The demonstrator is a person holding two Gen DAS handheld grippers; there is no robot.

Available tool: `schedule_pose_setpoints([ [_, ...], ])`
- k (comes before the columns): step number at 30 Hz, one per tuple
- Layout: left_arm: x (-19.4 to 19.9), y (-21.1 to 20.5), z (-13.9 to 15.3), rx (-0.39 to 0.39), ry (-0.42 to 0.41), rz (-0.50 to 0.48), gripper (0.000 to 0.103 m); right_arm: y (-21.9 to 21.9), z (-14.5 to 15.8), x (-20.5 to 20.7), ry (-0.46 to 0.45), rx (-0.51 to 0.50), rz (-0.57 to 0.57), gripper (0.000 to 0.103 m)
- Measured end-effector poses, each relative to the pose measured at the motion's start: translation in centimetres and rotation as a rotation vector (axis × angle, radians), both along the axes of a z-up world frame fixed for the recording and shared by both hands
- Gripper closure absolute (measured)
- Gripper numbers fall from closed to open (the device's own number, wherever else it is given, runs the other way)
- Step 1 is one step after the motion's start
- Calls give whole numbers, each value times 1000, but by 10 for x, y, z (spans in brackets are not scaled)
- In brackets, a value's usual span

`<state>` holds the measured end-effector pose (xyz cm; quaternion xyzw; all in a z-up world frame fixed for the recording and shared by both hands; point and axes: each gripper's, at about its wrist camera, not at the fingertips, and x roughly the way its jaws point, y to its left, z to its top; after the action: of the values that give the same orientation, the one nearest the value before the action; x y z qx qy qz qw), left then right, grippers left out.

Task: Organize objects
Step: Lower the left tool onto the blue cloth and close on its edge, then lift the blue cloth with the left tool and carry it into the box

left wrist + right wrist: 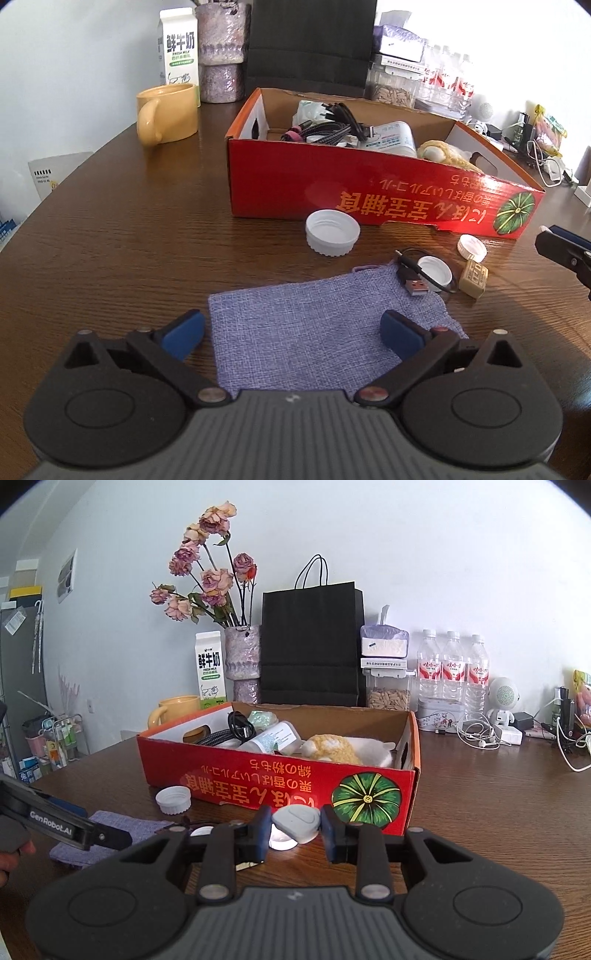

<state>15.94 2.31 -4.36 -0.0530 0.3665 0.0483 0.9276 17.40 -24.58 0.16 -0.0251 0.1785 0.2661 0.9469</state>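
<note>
- Over purple pouch [314,328], left gripper [293,332] jaws wide, empty, likely ready to lift it.
- Before red box [280,775], right gripper [293,832] jaws clamped on grey pebble-shaped gadget [297,825], probably for boxing.

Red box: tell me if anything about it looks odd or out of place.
The red box sits with its printing upside down in both views, and a notch is cut or torn from its bottom front edge. Loose white caps lie on the table in front of it, not inside.
</note>
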Motion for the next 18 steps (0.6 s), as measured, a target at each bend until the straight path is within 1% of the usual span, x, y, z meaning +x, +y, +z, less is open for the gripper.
schedule_pose_setpoints([
  [3,-4,-6,2,-4,-24,-14,18,0,0,0,-3,2,1,76],
  [5,-7,-9,4,-13,-39,-28,34,0,0,-1,-3,2,0,76],
  [6,-8,-11,4,-18,-45,-32,37,0,0,-1,-3,2,0,76],
  [7,-10,-12,4,-26,-52,-39,46,0,0,-1,-3,2,0,76],
  [8,-11,-13,5,-37,-57,-42,59,0,0,-1,-4,2,-1,76],
  [9,-12,-13,6,-56,-61,-44,67,0,0,-1,-4,2,-2,76],
  [10,-14,-13,7,-70,-64,-48,79,0,0,-1,-5,2,-2,76],
  [11,-15,-15,9,-60,-75,-44,88,0,0,-1,-5,2,-2,76],
  [13,-19,-15,14,-43,-104,-36,93,0,1,-1,-8,2,-4,76],
  [18,-26,-12,24,-76,-131,-45,97,-1,2,-2,-13,3,-8,76],
])
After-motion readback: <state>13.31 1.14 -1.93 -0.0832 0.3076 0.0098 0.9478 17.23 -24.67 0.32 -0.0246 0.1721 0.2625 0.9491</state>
